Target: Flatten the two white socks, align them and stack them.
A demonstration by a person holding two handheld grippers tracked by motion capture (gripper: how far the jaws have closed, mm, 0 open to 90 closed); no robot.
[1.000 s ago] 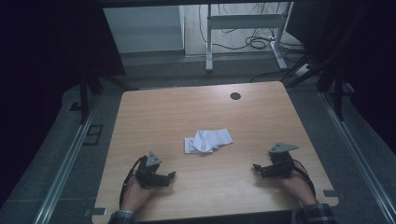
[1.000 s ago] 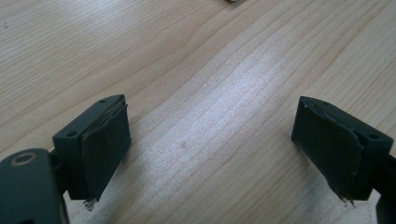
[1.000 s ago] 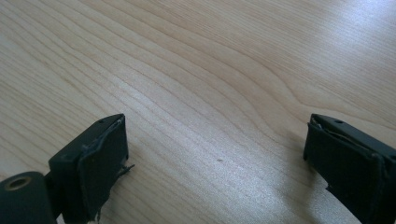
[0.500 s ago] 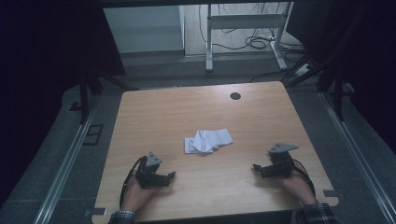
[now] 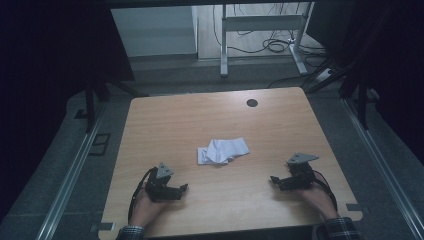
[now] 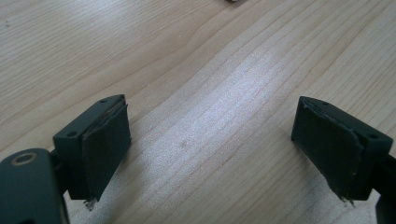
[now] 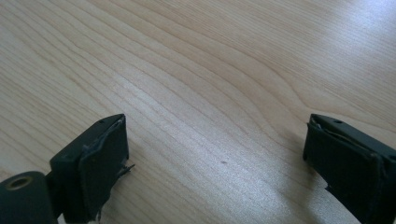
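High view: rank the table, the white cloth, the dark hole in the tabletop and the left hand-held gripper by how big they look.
1. Table
2. Cloth
3. Left hand-held gripper, close to the cloth in apparent size and nearer the camera, so that order is unsure
4. Hole

One cloth [image 5: 222, 150], two tongs [image 5: 183, 189] [image 5: 274, 179]

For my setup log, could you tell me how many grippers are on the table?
2. The left gripper sits at the table's near-left; the right gripper sits at its near-right. A white cloth lies between them, farther back.
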